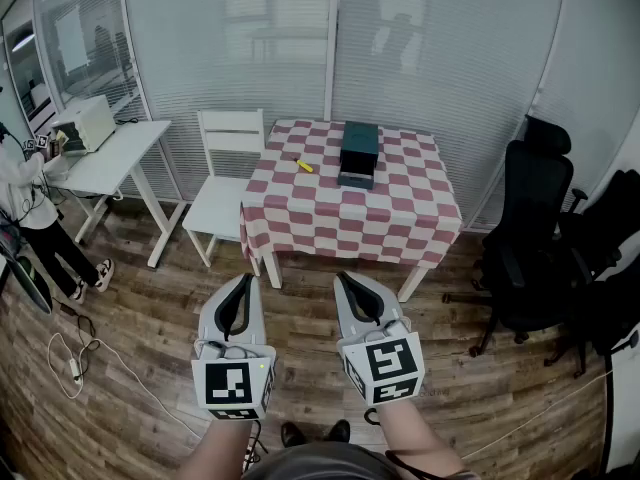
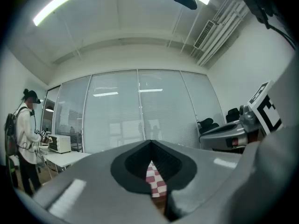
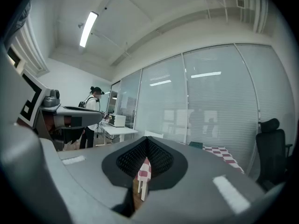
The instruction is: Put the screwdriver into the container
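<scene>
Left gripper (image 1: 242, 286) and right gripper (image 1: 347, 284): jaws together, nothing between them, well short of the checkered table (image 1: 350, 223). The yellow screwdriver (image 1: 305, 166) lies on the tablecloth near the dark container (image 1: 359, 153). Risk: if the jaws arrive unopened, they may knock the small screwdriver away.

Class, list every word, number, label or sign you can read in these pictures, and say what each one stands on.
No text can be read in any view.
The marker cubes carry only black-and-white square patterns, no letters or numbers.
The container shows no label; it is too small to tell more.
</scene>
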